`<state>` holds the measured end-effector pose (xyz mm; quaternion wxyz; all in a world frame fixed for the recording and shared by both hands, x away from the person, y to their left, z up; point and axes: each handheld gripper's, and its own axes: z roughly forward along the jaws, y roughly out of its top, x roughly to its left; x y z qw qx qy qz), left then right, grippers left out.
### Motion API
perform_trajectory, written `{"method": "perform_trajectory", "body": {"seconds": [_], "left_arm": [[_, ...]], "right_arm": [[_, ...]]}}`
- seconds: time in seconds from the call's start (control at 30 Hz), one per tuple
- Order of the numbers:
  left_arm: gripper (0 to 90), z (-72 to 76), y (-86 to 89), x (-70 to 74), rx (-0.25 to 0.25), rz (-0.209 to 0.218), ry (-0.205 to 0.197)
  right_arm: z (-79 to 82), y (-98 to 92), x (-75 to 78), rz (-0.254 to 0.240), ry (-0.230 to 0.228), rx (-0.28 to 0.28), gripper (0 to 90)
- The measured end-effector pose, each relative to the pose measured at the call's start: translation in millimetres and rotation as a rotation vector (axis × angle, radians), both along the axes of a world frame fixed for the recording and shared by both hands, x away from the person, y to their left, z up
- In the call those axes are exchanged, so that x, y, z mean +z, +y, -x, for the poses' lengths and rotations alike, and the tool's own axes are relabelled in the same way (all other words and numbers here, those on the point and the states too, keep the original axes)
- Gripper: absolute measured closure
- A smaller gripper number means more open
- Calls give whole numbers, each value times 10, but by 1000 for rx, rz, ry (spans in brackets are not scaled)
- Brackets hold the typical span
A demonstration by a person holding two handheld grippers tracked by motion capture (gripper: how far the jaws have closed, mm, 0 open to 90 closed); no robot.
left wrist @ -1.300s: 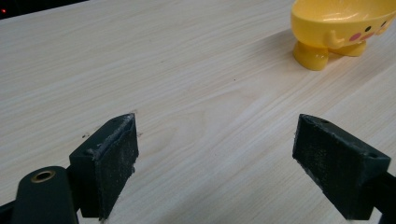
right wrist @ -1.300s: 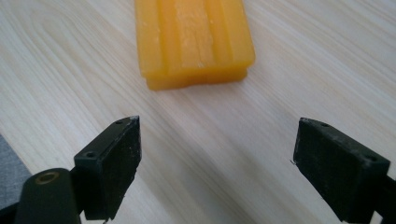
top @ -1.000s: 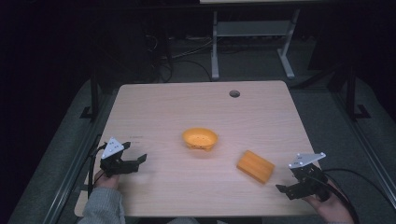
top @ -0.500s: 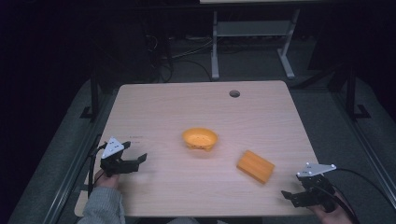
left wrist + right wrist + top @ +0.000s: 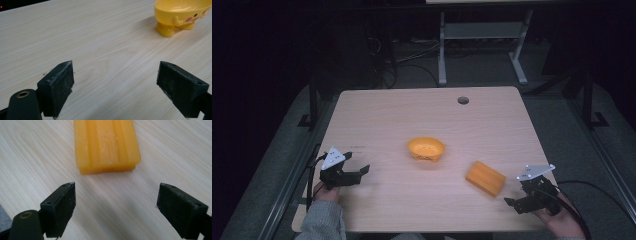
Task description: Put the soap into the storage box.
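low over table [image 5: 422,115], both hand-held grippers wide-jawed

Right gripper [image 5: 513,202] has pulled back toward the person's edge of the table and dropped lower in the high view over the last second; it started near the table's right edge beside the orange block [image 5: 485,178], now sits nearer the front corner. Its jaws are spread, pointing at the block's near end, not touching it. Most of that move came in the first half second.
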<state>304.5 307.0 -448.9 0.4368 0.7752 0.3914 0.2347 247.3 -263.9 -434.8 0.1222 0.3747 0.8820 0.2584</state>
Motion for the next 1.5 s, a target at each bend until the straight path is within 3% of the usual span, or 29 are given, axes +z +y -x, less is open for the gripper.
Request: {"method": "perform_trajectory", "body": {"seconds": [0.63,1.13,1.5], "left_arm": [[138,-6,10,0,4,4,-3],[138,-12,18,0,-2,-10,3],[138,-14,33,4,2,-3,-1]], "right_arm": [[-296,308,92,54,34,86,144],[-435,473,92,62,44,101,138],[-553,670,69,97,66,126,138]]}}
